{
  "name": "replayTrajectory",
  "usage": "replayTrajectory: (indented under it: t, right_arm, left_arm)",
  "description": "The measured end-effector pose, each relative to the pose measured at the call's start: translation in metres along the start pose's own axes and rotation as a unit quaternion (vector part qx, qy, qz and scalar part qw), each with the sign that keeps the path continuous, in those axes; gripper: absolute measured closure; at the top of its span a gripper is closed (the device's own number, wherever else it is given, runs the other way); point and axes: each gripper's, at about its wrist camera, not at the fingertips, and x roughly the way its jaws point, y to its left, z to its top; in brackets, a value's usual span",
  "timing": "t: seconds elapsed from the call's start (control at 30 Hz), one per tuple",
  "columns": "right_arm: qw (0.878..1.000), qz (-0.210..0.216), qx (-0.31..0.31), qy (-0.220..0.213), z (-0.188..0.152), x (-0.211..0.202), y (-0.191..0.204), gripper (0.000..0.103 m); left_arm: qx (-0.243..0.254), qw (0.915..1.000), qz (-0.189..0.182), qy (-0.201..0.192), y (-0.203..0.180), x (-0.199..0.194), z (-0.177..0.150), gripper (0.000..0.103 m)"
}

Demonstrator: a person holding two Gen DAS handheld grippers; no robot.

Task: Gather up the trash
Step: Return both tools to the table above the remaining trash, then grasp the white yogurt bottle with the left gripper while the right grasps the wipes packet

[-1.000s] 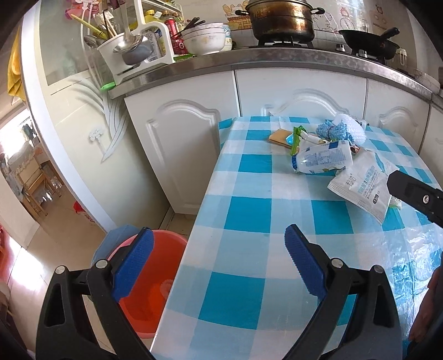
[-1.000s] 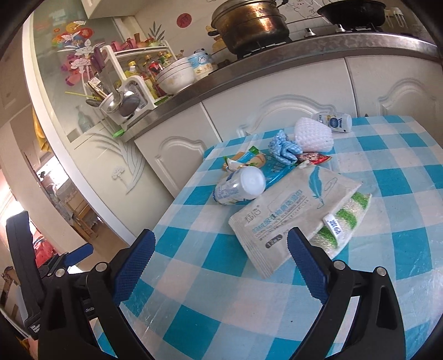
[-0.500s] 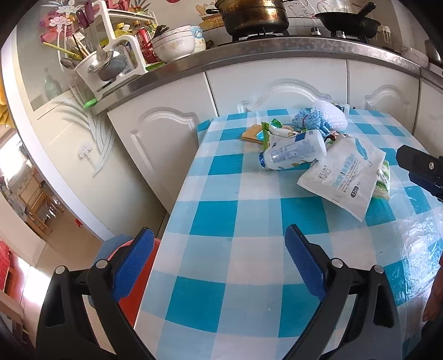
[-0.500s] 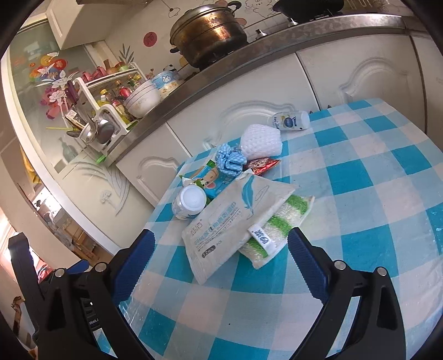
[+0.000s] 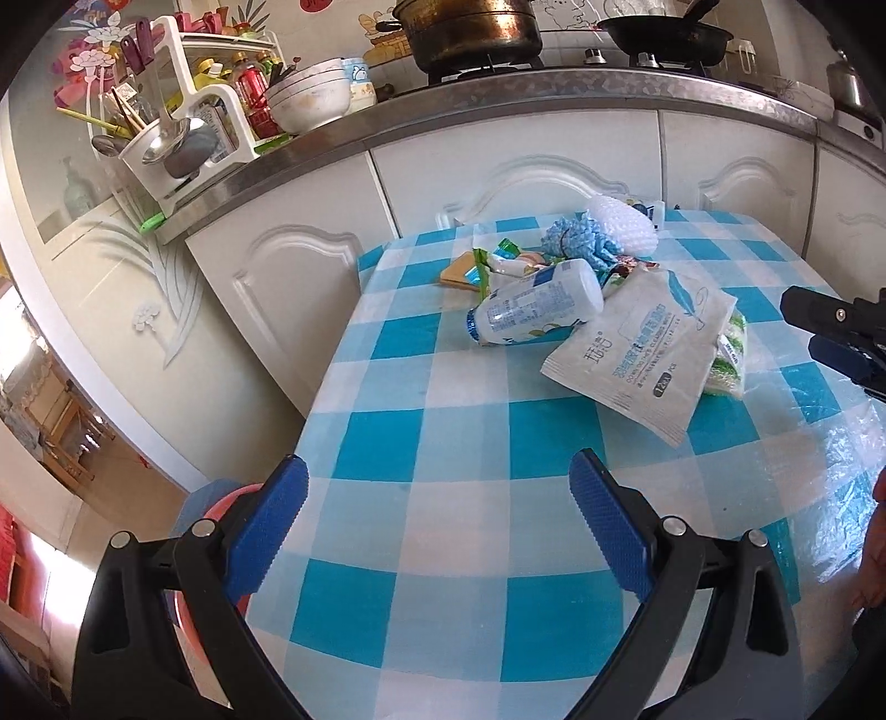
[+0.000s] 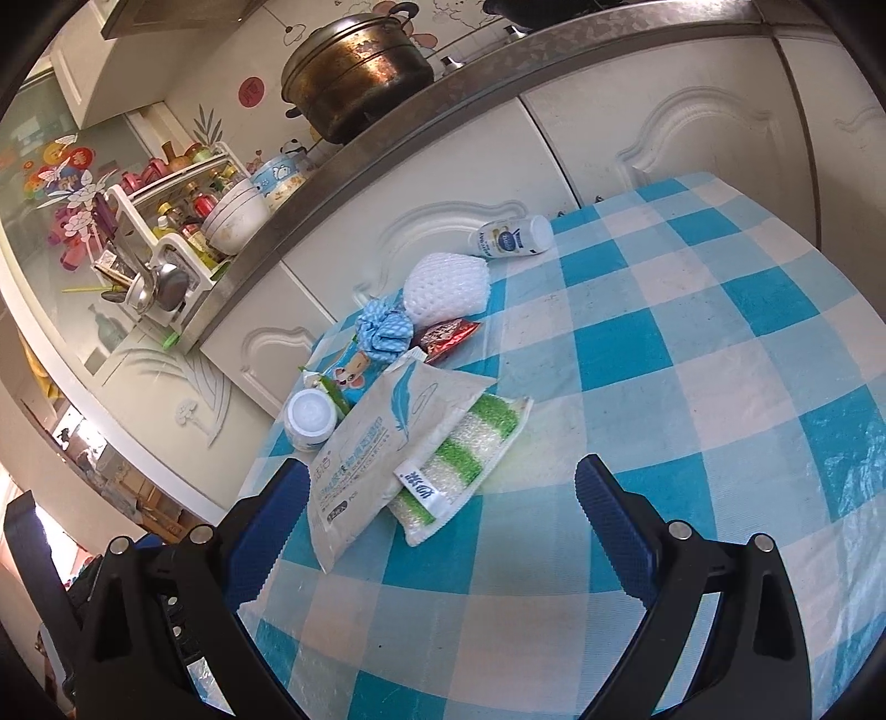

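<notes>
A heap of trash lies on the blue-and-white checked table: a white plastic bottle on its side, a grey wipes pouch, a green-striped sponge pack, a blue cloth ball, white foam netting, a red wrapper and a small bottle. My left gripper hovers open over the near table edge, short of the heap. My right gripper is open, its left finger beside the pouch's near corner.
An orange bucket stands on the floor left of the table, mostly hidden behind my left finger. White cabinets and a steel counter with a pot, bowls and a dish rack lie behind the table.
Both grippers have moved forward and right toward the heap. The bucket has slid out of the left view behind the finger. The right gripper now reaches the pouch.
</notes>
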Motion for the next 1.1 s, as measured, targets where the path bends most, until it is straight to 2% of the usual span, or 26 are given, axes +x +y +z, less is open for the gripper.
replayTrajectory:
  t: [0.13, 0.27, 0.37, 0.5, 0.6, 0.67, 0.73, 0.77, 0.9, 0.93, 0.97, 1.1]
  right_arm:
    - [1.0, -0.01, 0.018, 0.007, 0.005, 0.0, -0.016, 0.007]
    - [1.0, -0.004, 0.021, 0.016, 0.009, 0.004, -0.024, 0.007]
    - [0.999, 0.012, 0.028, 0.023, 0.009, 0.007, -0.027, 0.007]
    - [0.999, 0.032, 0.025, 0.022, 0.01, 0.01, -0.024, 0.007]
    - [0.999, 0.045, 0.016, 0.023, 0.01, 0.013, -0.018, 0.007]
    - [0.998, 0.058, 0.008, 0.024, 0.009, 0.015, -0.012, 0.007]
    - [0.997, 0.076, -0.001, 0.025, 0.008, 0.018, -0.006, 0.007]
    - [0.996, 0.083, -0.004, 0.025, 0.008, 0.019, -0.004, 0.007]
    - [0.994, 0.109, 0.003, 0.029, 0.011, 0.026, -0.003, 0.01]
    - [0.993, 0.116, 0.008, 0.029, 0.012, 0.027, -0.004, 0.016]
    - [0.992, 0.122, 0.014, 0.031, 0.013, 0.03, -0.006, 0.029]
    - [0.99, 0.134, 0.025, 0.044, 0.018, 0.039, -0.008, 0.04]
  left_arm:
    - [-0.012, 0.9979, -0.063, -0.005, -0.003, 0.0, 0.0, 0.007]
    - [-0.003, 0.9939, -0.11, -0.011, -0.015, 0.001, 0.002, 0.007]
    - [0.014, 0.9863, -0.164, -0.008, -0.025, 0.004, 0.008, 0.007]
    - [-0.051, 0.9774, -0.205, 0.015, -0.017, 0.024, 0.027, 0.007]
    - [-0.145, 0.9626, -0.224, 0.044, 0.001, 0.046, 0.044, 0.007]
    - [-0.211, 0.9431, -0.246, 0.073, 0.012, 0.064, 0.05, 0.007]
    - [-0.275, 0.9187, -0.265, 0.1, 0.022, 0.082, 0.052, 0.007]
    - [-0.291, 0.9118, -0.269, 0.109, 0.023, 0.088, 0.054, 0.007]
    - [-0.323, 0.8991, -0.27, 0.119, 0.025, 0.105, 0.065, 0.007]
    - [-0.333, 0.894, -0.274, 0.124, 0.026, 0.11, 0.066, 0.007]
    - [-0.341, 0.8893, -0.275, 0.13, 0.027, 0.116, 0.067, 0.007]
    - [-0.361, 0.8796, -0.274, 0.146, 0.025, 0.135, 0.071, 0.008]
